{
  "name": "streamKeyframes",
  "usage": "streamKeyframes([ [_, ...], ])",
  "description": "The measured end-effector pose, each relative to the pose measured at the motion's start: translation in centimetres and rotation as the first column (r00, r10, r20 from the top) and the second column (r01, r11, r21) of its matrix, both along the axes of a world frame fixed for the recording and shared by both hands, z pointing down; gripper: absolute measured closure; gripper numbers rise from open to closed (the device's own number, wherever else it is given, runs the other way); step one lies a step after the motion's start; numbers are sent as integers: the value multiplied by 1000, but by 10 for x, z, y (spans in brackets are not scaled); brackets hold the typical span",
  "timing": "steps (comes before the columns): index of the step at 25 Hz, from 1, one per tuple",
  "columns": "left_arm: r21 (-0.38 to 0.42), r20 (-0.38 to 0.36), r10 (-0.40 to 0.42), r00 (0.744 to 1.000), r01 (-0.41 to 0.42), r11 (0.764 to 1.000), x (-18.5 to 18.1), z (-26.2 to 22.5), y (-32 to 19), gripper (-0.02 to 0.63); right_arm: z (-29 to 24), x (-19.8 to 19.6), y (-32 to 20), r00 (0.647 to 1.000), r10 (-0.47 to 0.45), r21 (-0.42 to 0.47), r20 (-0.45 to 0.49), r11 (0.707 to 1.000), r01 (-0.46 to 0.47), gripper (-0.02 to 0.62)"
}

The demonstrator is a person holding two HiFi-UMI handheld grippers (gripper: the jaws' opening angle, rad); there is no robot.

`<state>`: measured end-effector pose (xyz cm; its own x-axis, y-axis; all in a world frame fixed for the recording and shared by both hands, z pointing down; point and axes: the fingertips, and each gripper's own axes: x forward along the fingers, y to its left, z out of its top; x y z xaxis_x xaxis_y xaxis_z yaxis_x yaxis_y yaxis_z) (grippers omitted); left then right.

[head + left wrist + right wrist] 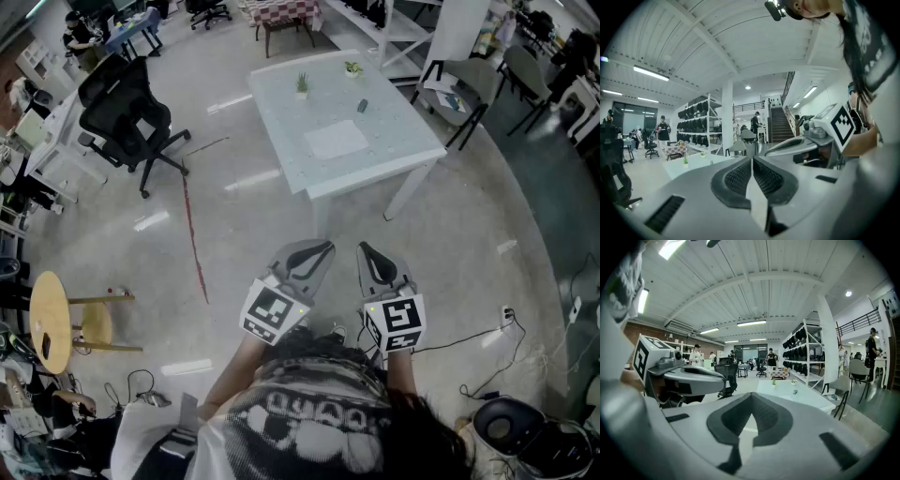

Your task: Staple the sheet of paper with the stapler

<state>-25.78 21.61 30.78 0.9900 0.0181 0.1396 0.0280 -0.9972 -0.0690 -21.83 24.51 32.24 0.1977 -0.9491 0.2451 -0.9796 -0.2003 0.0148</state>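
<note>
A white sheet of paper (336, 139) lies flat on a pale table (281, 112) some way ahead of me. A small dark stapler (362, 106) sits just beyond the sheet. Both grippers hang over the floor, well short of the table. My left gripper (322, 247) has its jaws together with nothing between them. My right gripper (366, 248) is beside it, also shut and empty. In the right gripper view the stapler (795, 391) and paper (785, 397) show small on the table, past the closed fingertips (751, 397). In the left gripper view the fingertips (752, 160) meet.
Two small potted plants (302, 84) (352, 68) stand at the table's far side. A black office chair (131, 117) is to its left, a grey chair (469, 84) to its right. A round wooden stool (52, 323) and floor cables (487, 337) lie near me.
</note>
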Motion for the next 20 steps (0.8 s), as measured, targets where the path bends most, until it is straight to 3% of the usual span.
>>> streamKeyframes([
  [13, 31, -4, -30, 1000, 30, 999, 11, 1, 24, 594, 3, 7, 28, 999, -49, 17, -7, 999, 49, 598],
  [20, 51, 31, -52, 998, 51, 997, 11, 13, 55, 594, 7, 8, 51, 993, -93, 47, 66, 995, 90, 598],
])
